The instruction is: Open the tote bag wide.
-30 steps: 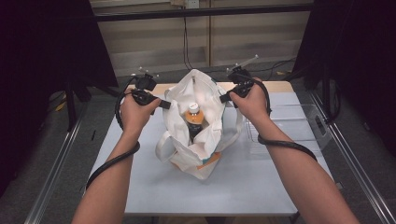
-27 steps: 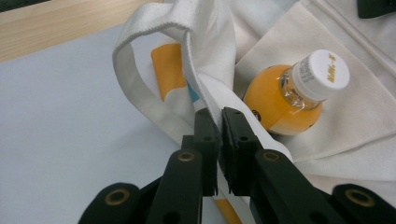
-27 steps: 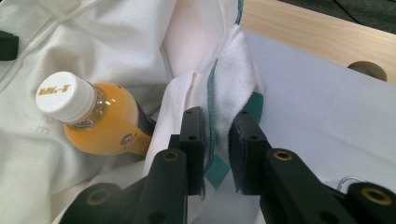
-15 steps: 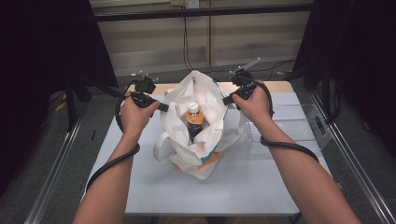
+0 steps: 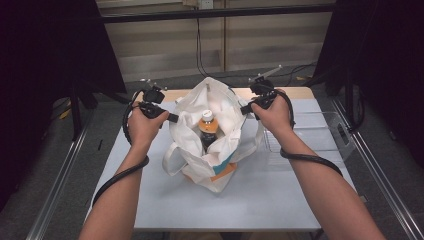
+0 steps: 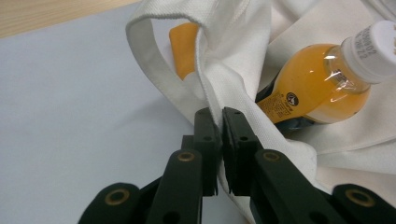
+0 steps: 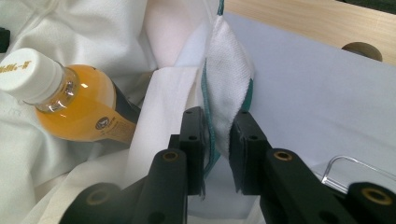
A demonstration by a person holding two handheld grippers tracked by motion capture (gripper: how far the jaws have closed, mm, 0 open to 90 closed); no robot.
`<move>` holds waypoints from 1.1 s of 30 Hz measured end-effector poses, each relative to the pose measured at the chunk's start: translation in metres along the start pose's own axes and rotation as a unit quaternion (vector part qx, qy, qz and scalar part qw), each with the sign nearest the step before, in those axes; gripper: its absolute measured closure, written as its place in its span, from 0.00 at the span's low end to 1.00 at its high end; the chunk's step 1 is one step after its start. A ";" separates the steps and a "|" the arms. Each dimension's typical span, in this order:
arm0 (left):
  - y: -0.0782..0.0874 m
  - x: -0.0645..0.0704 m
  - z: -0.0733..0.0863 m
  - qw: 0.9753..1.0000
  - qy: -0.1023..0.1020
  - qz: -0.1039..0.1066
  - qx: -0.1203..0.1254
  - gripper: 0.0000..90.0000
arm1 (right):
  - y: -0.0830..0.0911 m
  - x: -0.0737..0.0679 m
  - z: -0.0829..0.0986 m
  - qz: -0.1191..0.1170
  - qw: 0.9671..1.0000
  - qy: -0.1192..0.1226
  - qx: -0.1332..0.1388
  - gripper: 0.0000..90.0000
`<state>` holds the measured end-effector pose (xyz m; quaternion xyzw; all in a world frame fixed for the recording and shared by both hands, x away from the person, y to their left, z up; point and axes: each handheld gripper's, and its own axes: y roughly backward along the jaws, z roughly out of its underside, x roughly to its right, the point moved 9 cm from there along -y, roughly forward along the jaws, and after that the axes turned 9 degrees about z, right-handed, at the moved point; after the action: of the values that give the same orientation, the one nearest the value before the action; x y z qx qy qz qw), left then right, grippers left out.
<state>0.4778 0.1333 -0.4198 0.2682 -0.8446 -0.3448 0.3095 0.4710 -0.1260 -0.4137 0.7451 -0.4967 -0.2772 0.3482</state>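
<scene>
A white cloth tote bag (image 5: 216, 131) stands in the middle of the table, its mouth pulled wide. Inside it sits a bottle of orange drink (image 5: 207, 126) with a white cap. My left gripper (image 5: 173, 118) is shut on the bag's left rim, and in the left gripper view (image 6: 221, 122) the cloth edge (image 6: 211, 88) is pinched between the jaws beside the bottle (image 6: 317, 84). My right gripper (image 5: 244, 109) is shut on the bag's right rim; in the right gripper view (image 7: 219, 127) its jaws clamp a folded white edge with green stitching (image 7: 227, 88), the bottle (image 7: 70, 102) to the left.
The table (image 5: 150, 195) has a pale blue-grey top with a wooden strip along its far edge. A clear plastic tray (image 5: 310, 135) lies at the right, next to the right hand. Metal rails run along both sides of the table.
Both hands have lifted slightly and spread apart a little, holding the bag's mouth open wider; the bag stands a bit taller.
</scene>
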 end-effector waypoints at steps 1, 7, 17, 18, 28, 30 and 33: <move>0.000 0.000 0.001 1.000 0.001 0.001 -0.002 0.94 | 0.000 0.000 0.000 0.001 1.000 -0.001 0.000 0.85; -0.003 -0.004 0.002 1.000 0.007 -0.003 -0.001 0.94 | -0.001 0.001 0.002 0.002 1.000 -0.004 -0.001 0.85; -0.007 -0.008 0.004 1.000 0.007 -0.009 0.000 0.94 | -0.004 0.003 0.005 0.002 1.000 -0.001 0.002 0.85; -0.009 -0.008 0.005 1.000 0.013 -0.012 0.002 0.94 | -0.004 0.004 0.007 0.004 1.000 -0.004 0.000 0.85; -0.015 -0.011 0.010 1.000 0.014 -0.012 -0.007 0.94 | -0.007 0.008 0.013 0.005 1.000 -0.005 -0.004 0.85; -0.016 -0.012 0.011 1.000 0.014 -0.014 -0.010 0.94 | -0.008 0.009 0.014 0.003 1.000 -0.007 -0.004 0.85; -0.018 -0.013 0.013 1.000 0.016 -0.012 -0.013 0.94 | -0.010 0.010 0.016 0.003 1.000 -0.007 -0.005 0.85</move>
<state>0.4814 0.1363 -0.4447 0.2791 -0.8318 -0.3555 0.3222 0.4677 -0.1363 -0.4317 0.7398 -0.5004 -0.2837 0.3491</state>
